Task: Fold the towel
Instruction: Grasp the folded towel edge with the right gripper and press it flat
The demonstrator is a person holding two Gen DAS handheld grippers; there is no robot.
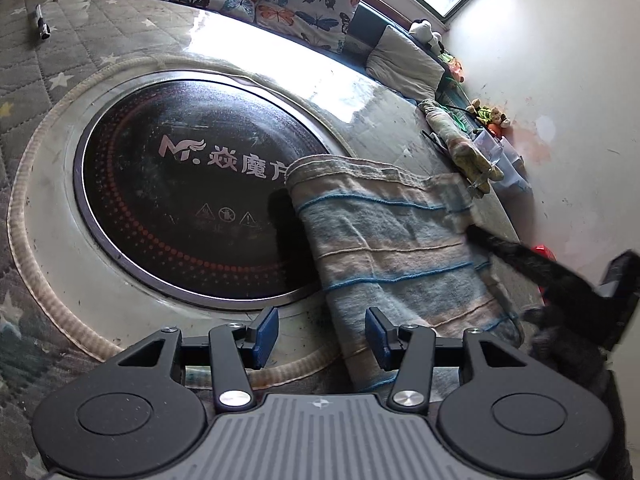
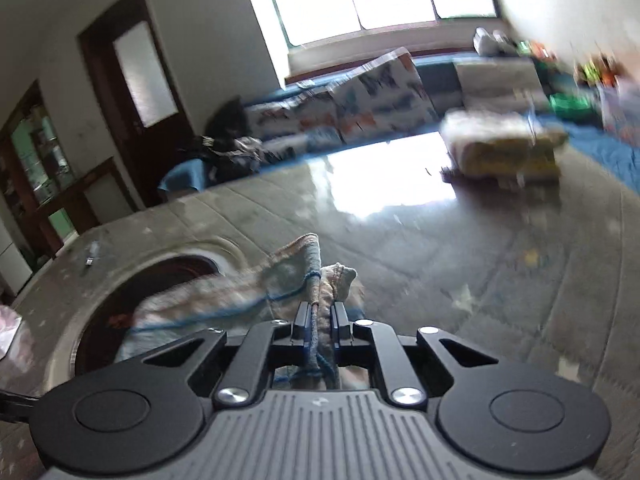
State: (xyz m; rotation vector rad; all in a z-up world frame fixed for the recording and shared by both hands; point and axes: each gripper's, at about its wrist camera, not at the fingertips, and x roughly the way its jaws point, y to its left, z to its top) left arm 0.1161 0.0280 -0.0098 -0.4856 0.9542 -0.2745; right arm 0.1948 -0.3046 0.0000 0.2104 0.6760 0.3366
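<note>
A folded towel [image 1: 392, 248] with pale blue and cream stripes lies on the table, its left edge over the round black hob [image 1: 180, 208]. My left gripper [image 1: 322, 334] is open just above the towel's near edge, which runs between the blue pads [image 1: 266, 332] without being pressed. From the right, my right gripper's dark finger [image 1: 520, 258] reaches the towel's right side. In the right wrist view, my right gripper [image 2: 321, 316] is shut on a bunched corner of the towel [image 2: 312, 276], which is lifted off the table.
The hob sits in a pale ring within a quilted, star-printed table cover [image 1: 68, 64]. A black marker [image 1: 42, 22] lies at the far left. Another folded cloth [image 1: 460, 144] rests at the far right edge by the wall. Butterfly cushions [image 1: 304, 4] line the bench behind.
</note>
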